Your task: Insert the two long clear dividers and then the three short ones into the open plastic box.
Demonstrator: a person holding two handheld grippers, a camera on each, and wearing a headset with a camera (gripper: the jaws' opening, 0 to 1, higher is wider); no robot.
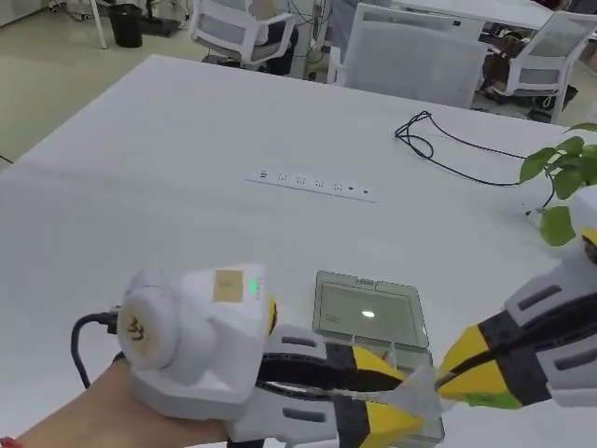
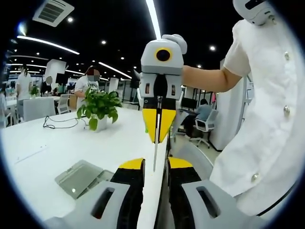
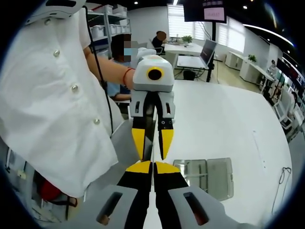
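Your right gripper (image 3: 152,165) pinches a clear divider (image 1: 417,390) edge-on between closed jaws. Your left gripper (image 2: 156,164) faces it, jaws parted either side of the sheet, apparently ready to steady the flimsy piece. Just beneath, the open plastic box (image 1: 371,322) lies on the white table (image 1: 187,187); whether any divider is seated cannot be told.
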